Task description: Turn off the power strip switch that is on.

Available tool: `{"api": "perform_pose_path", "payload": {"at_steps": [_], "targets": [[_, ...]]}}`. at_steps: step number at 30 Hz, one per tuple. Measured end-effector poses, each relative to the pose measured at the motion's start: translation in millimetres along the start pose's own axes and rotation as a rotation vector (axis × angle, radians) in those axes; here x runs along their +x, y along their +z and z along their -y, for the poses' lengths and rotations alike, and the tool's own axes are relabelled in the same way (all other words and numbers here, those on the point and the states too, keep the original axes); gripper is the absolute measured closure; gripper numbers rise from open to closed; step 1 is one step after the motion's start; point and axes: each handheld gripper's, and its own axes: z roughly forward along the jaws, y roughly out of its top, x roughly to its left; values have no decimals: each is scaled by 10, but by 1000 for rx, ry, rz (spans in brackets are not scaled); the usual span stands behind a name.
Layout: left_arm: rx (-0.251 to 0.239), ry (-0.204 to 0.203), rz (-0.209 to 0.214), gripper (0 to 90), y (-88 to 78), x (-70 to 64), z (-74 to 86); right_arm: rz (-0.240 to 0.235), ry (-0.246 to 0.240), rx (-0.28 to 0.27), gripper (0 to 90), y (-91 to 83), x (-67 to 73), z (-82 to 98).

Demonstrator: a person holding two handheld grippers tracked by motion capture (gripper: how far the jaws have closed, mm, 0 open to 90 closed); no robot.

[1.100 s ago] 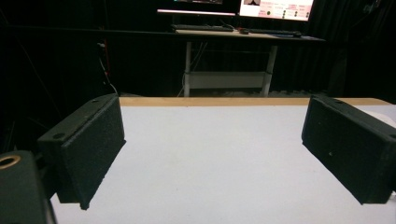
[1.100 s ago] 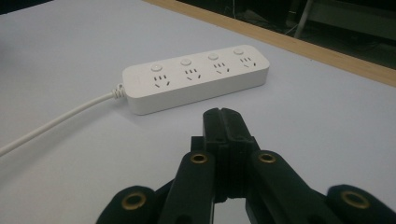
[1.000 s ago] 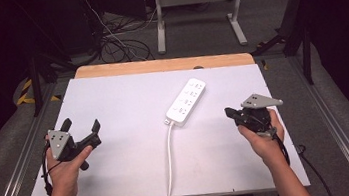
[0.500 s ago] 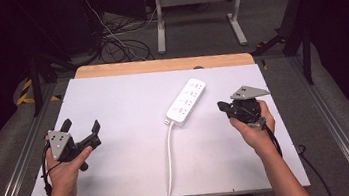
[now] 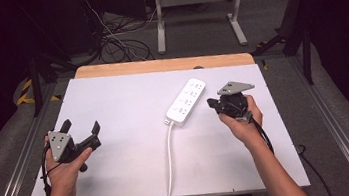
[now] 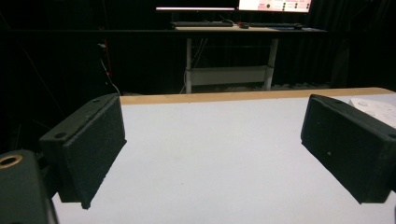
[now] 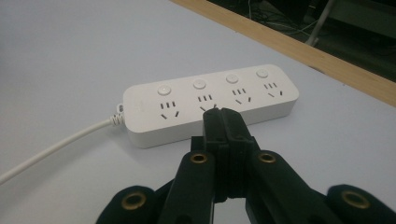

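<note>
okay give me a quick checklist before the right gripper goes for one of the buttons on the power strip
1. Right gripper jaws shut to form a single tip: ok.
2. Tip aimed at the power strip, near its second socket: ok.
3. Four buttons, such as the second button, unobstructed: ok.
4. Left gripper open, well away from the strip: ok.
5. Cord clear of the right hand: ok.
6. Whether the strip is powered: cannot tell.

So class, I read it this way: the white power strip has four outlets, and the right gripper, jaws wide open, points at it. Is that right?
Not quite. The right gripper view shows the right gripper with its jaws shut, not wide open. It does point at the white four-outlet power strip.
</note>
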Motion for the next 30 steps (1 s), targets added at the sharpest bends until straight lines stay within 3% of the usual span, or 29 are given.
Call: {"api": "perform_pose_path", "payload": {"at_steps": [12,22,30], "targets": [[11,25,-15,71,-130,34,41,-35,-17,17,900,207,40,-59],[20,23,-27,70,-204,46,65,-79,-56,15,900,424,141,-237],[20,15,-41,70,-200,59,67,-107,-88,50,900,748,281,-382]]}}
